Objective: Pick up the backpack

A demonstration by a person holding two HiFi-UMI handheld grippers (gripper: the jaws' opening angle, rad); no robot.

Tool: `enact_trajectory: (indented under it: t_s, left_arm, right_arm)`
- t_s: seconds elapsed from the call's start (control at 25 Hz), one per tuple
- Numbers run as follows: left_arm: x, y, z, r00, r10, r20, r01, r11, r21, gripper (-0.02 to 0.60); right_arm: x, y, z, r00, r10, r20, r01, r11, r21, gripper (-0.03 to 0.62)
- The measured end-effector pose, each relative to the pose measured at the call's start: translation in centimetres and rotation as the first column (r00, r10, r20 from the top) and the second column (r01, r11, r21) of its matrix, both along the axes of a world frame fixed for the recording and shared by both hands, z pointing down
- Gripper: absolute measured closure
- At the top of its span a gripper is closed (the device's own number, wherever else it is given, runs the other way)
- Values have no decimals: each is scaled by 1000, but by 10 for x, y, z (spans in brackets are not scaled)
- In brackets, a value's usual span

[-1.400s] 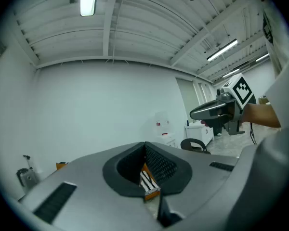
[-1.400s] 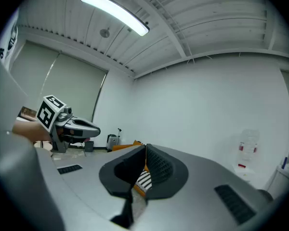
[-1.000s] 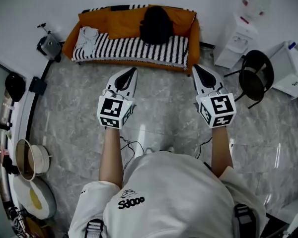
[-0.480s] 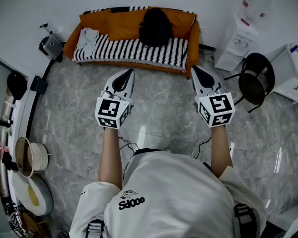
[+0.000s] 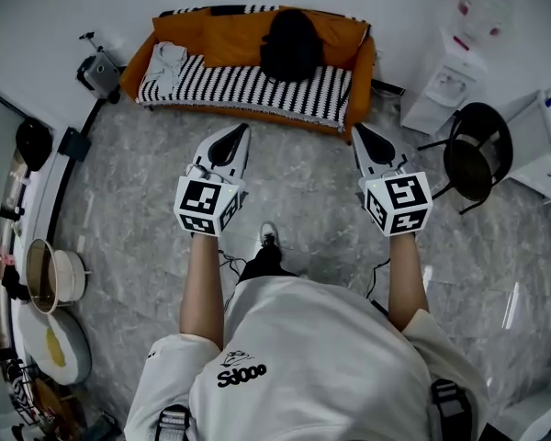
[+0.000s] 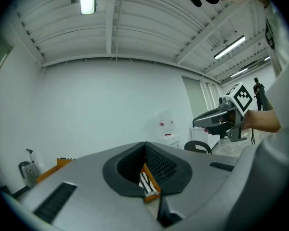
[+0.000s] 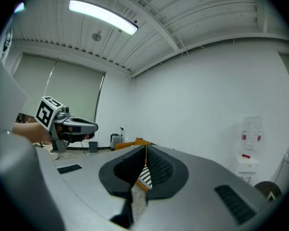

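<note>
**A:** Where is the backpack?

**B:** The black backpack (image 5: 291, 46) sits on the orange sofa (image 5: 363, 67) at the far side of the grey marble floor (image 5: 129, 182). It leans on the backrest, a little right of the sofa's middle, with its base on the black-and-white striped seat cover (image 5: 239, 85). A crumpled white cloth (image 5: 168, 60) lies at the left end of the seat, well apart from it.

**A:** And the two grippers?

**B:** Both are held out in front of the person, side by side and roughly level, pointing toward the sofa. The left gripper (image 5: 245, 128) has its jaws closed tip to tip with nothing between them. Only a sliver of the striped seat shows through the gap behind the tips. The right gripper (image 5: 355, 128) is the same, jaws together and empty.

**A:** Is either one touching the backpack?

**B:** No. Both tips stop short of the sofa's front edge, over bare floor, and the backpack lies beyond and between them.

**A:** Anything else nearby?

**B:** A white water dispenser (image 5: 450, 76) stands right of the sofa, with a black chair (image 5: 473, 159) just in front of it. One of the person's shoes (image 5: 269, 236) shows on the floor between the arms
</note>
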State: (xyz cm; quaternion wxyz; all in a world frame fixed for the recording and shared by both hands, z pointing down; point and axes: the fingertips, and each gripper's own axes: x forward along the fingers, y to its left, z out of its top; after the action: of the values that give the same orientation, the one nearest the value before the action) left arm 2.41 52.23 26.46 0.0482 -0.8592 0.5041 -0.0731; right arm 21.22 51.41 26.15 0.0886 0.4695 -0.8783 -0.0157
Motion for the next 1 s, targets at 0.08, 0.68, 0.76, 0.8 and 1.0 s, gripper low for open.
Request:
enact_trajectory:
  t_s: [0.08, 0.68, 0.76, 0.8, 1.0]
  left_arm:
    - [3, -8, 2, 1000, 3, 2, -3, 1000, -2, 560]
    - [-20, -158, 28, 1000, 18, 11, -18, 1000, -20, 560]
    - [-27, -186, 29, 1000, 23, 15, -22, 999, -26, 560]
    - [-30, -201, 28, 1000, 24, 17, -24, 999, -28, 560]
    - [-46, -267, 18, 999, 38, 26, -38, 999, -27, 560]
  right_arm:
    - [0, -8, 4, 1000, -9, -6, 9, 1000, -8, 560]
    - [-31, -156, 23, 1000, 4, -14, -4, 1000, -26, 560]
    - [-40, -185, 22, 1000, 7, -8, -8, 999, -31, 560]
    - [-44, -199, 21, 1000, 7, -8, -7, 999, -32, 560]
    - [-63, -266, 9, 1000, 12, 1, -12, 999, -41, 560]
